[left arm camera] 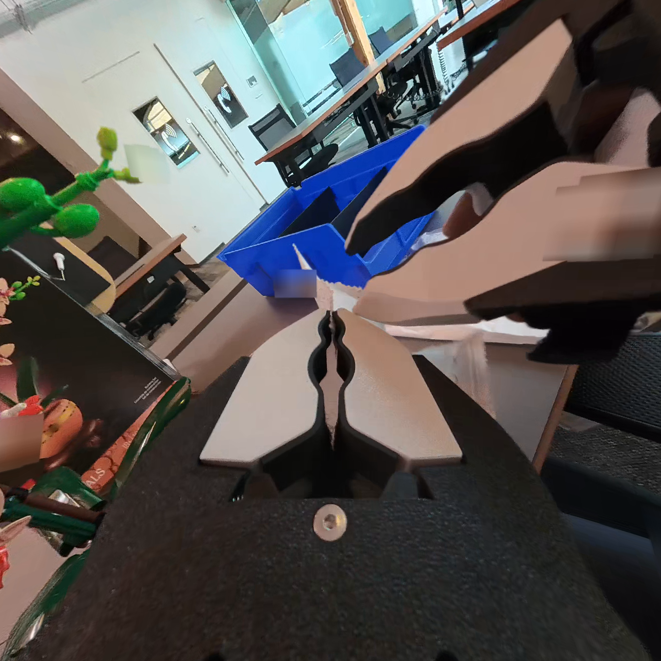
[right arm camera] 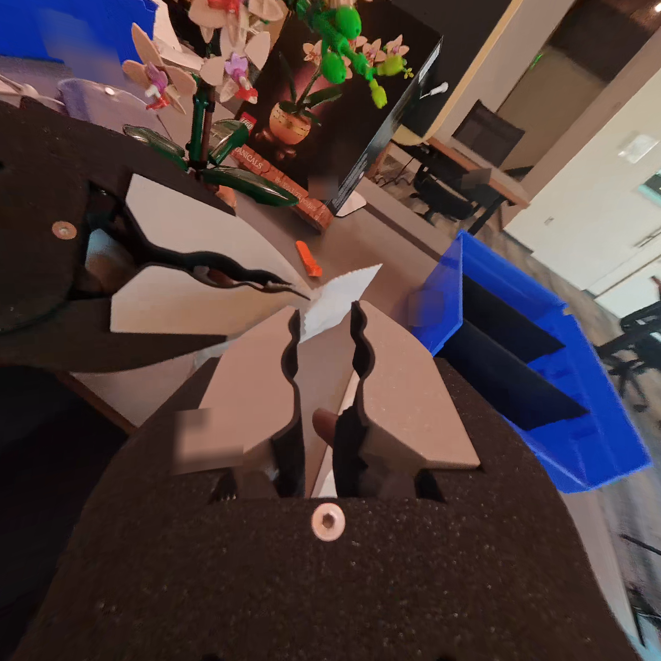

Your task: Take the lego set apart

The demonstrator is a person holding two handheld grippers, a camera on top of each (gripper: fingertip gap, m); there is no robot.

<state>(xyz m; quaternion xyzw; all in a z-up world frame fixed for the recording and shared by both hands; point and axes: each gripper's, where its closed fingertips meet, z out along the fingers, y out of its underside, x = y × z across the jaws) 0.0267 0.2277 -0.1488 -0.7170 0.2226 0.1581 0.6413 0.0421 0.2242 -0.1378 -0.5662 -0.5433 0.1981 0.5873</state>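
- Office desks and glass walls sit behind a brown table (right arm camera: 375,232).
- One lego orchid (right arm camera: 200,89) stands upright there, stem vertical, beside one black box (right arm camera: 339,118).
- One blue bin (right arm camera: 590,411) has two dark dividers.
- Left gripper (left arm camera: 331,314) pinches a white plastic bag (right arm camera: 336,300), jaws closed.
- Right gripper (right arm camera: 323,309) gapes around the bag's edge, gripping nothing.
- One orange piece (right arm camera: 308,258) lies flat.

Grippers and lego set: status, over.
Left gripper shut on white bag corner. Right gripper open, closing in on it. Lego orchid intact, untouched. Orange piece loose on table. Nothing blocking.
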